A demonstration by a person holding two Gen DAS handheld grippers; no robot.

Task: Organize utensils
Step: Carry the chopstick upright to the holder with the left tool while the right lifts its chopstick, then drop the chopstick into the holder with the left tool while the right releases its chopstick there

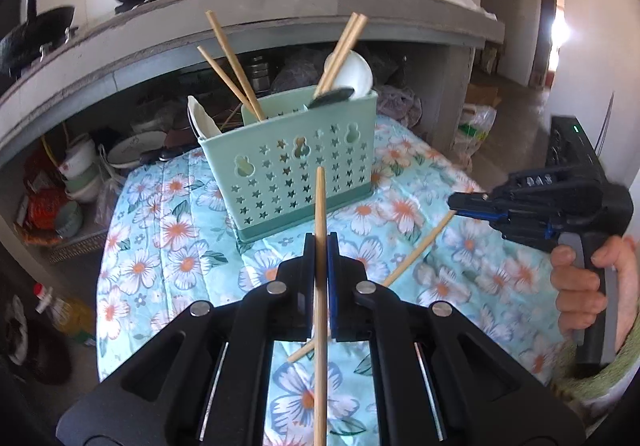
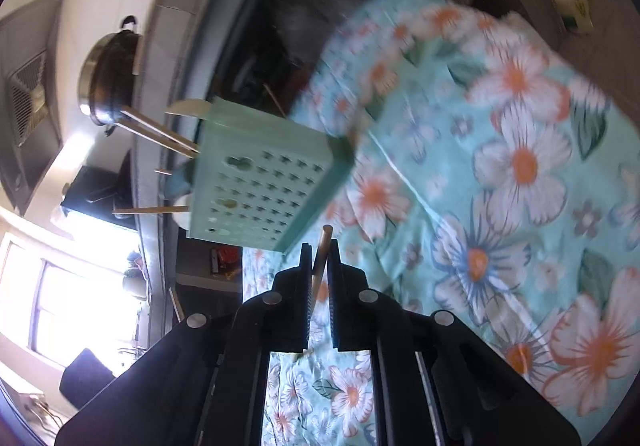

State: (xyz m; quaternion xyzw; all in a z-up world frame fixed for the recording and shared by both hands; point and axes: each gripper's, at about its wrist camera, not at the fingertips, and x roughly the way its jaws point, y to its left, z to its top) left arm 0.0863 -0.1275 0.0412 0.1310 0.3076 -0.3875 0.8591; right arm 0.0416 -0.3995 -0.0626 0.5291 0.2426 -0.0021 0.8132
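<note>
Both chopsticks are gripped: the left hand-held gripper (image 1: 320, 246) clamps an upright chopstick (image 1: 320, 205), the right hand-held gripper (image 2: 320, 250) pinches another chopstick (image 2: 322, 250), and next each must drop into the green holder (image 1: 296, 165) standing beyond on the floral cloth (image 1: 160, 205).

Right wrist view motion-blurred; held chopstick (image 1: 320, 286) cut by bottom edge, left view.

**Two chopsticks gripped before the holder**

We clamp one chopstick (image 1: 320, 246) upright in our left gripper (image 1: 320, 246); our right gripper (image 1: 454, 201) pinches a second chopstick (image 1: 416, 250) slanting over the floral cloth (image 1: 168, 230); the green holder (image 1: 292, 169) stands beyond.
</note>
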